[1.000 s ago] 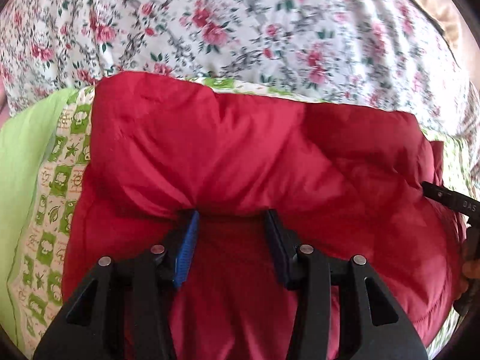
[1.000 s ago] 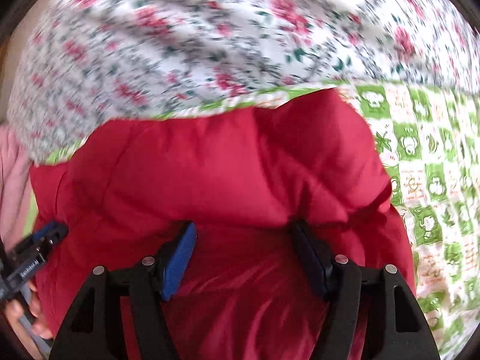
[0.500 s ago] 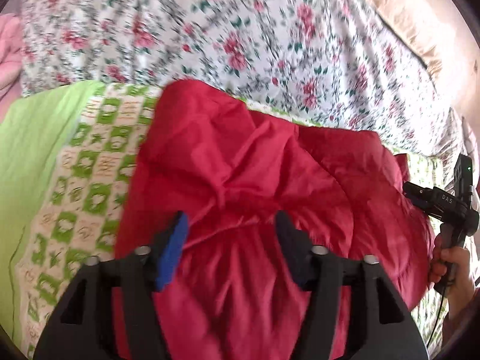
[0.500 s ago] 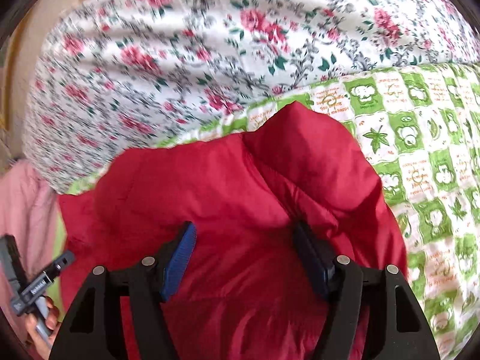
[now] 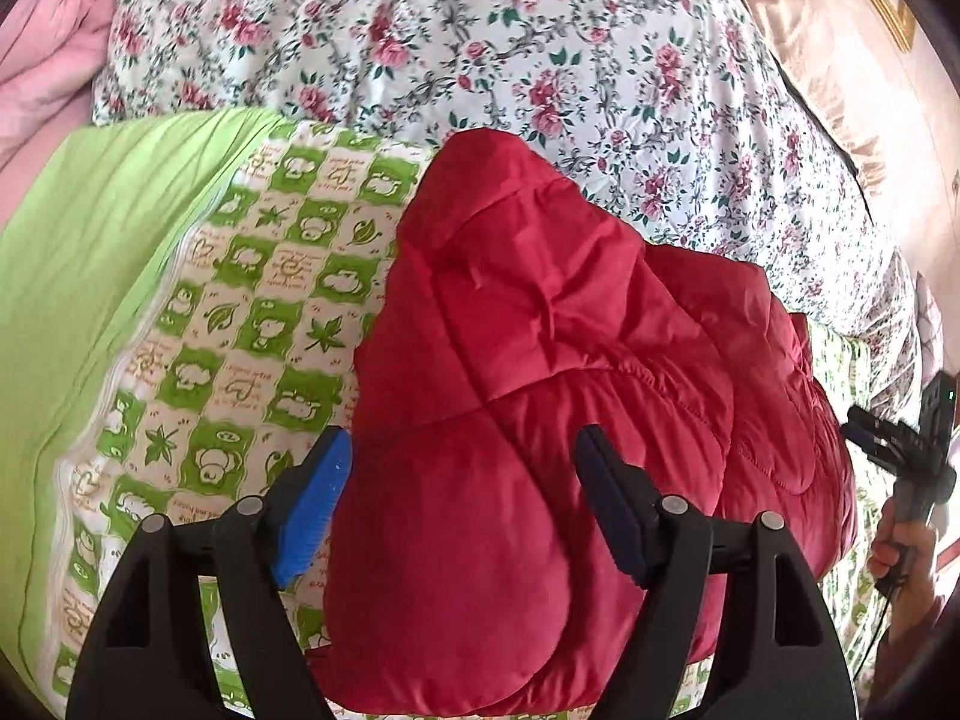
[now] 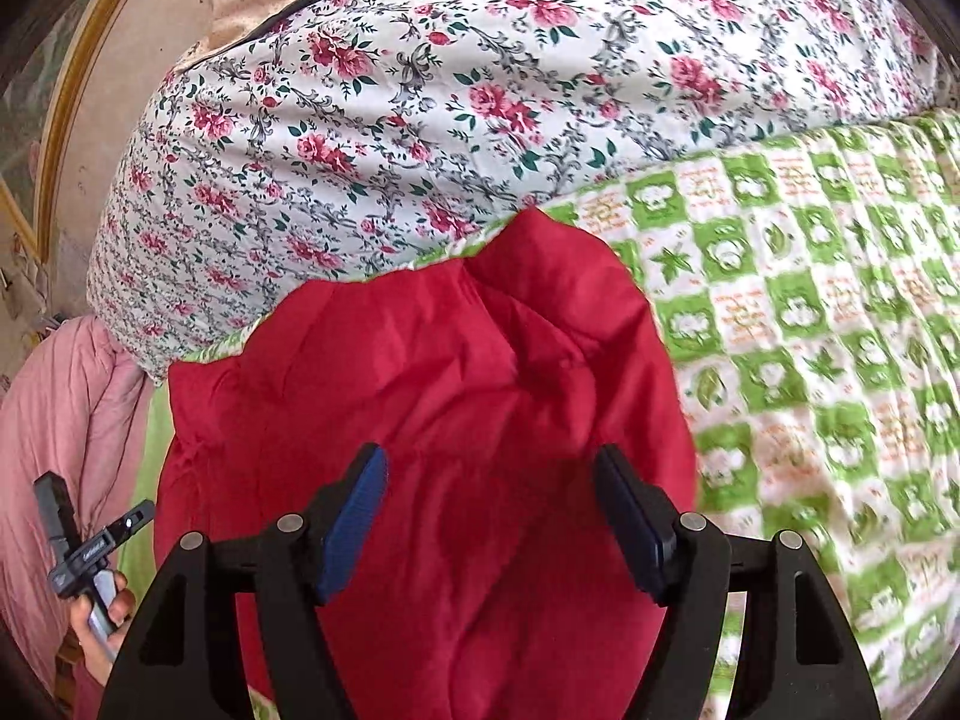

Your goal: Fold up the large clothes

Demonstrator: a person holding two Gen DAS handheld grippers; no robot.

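A red quilted jacket (image 5: pixel 570 396) lies folded in a puffy bundle on the green-and-white patterned sheet (image 5: pixel 252 324); it also shows in the right wrist view (image 6: pixel 456 420). My left gripper (image 5: pixel 465 498) is open and hovers just above the jacket's near left part, holding nothing. My right gripper (image 6: pixel 489 510) is open and hovers over the jacket's near part, holding nothing. The right gripper also shows at the right edge of the left wrist view (image 5: pixel 900 450), and the left gripper at the left edge of the right wrist view (image 6: pixel 90 546).
A floral quilt (image 5: pixel 480 42) is bunched behind the jacket, also in the right wrist view (image 6: pixel 480 90). A pink blanket (image 5: pixel 42 48) lies at the far left. A plain green cloth (image 5: pixel 90 228) borders the patterned sheet. A beige headboard (image 5: pixel 840 60) stands behind.
Both grippers have let go of the jacket and drawn back and up from it. The jacket's folded edge has dropped and now lies on the bundle.
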